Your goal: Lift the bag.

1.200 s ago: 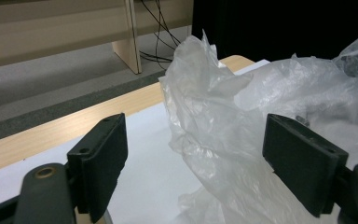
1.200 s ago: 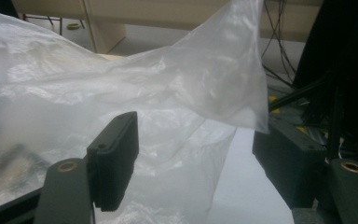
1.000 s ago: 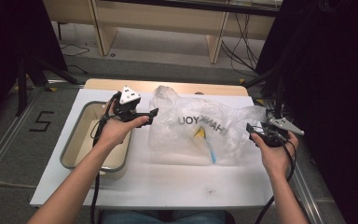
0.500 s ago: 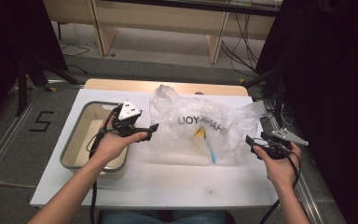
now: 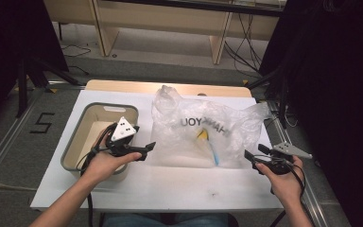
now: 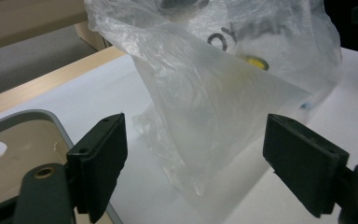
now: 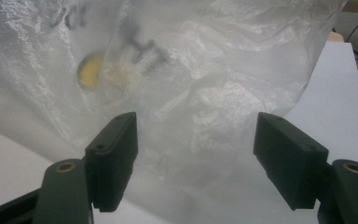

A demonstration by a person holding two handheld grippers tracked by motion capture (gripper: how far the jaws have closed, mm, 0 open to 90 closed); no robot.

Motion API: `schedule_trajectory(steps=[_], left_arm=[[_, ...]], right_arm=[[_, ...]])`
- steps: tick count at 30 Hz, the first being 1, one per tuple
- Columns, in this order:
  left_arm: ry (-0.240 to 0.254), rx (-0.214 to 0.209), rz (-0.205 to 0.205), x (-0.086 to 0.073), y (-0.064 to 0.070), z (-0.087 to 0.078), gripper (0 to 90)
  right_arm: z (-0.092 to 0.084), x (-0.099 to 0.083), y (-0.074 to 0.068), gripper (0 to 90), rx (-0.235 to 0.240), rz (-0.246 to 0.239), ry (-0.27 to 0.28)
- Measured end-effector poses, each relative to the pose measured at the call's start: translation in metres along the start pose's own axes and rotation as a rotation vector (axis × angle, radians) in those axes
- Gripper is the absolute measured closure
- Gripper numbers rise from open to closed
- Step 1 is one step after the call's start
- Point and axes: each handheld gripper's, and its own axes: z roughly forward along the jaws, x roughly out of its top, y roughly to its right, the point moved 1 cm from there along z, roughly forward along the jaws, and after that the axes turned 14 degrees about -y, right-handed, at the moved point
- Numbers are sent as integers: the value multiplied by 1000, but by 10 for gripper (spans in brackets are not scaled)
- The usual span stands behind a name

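A clear plastic bag (image 5: 203, 132) with dark lettering lies on the white table (image 5: 170, 187), a yellow item (image 5: 201, 135) and a blue one (image 5: 213, 153) showing through it. My left gripper (image 5: 147, 149) hovers open just left of the bag's near corner, over the edge of a beige bin (image 5: 82, 137). My right gripper (image 5: 250, 157) is open at the bag's near right corner. In the left gripper view the bag (image 6: 214, 93) lies between and beyond the jaws. In the right gripper view the bag (image 7: 191, 84) spreads close in front, with nothing pinched.
The bin (image 6: 23, 149) sits at the table's left side with cables trailing into it. A wooden strip (image 5: 170, 87) runs along the table's far edge. Dark curtains stand at both sides, and floor cables lie beyond the table.
Both hands have drawn back toward the near edge of the table. The left gripper came down and right to the bag's near left corner; the right gripper dropped lower at the right.
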Motion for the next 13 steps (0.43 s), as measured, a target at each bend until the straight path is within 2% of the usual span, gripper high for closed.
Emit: schedule_trajectory(steps=[13], left_arm=[[-14, -1, 8, -4, 1, 2, 212]], right_arm=[[-1, -1, -4, 317, 16, -3, 12]])
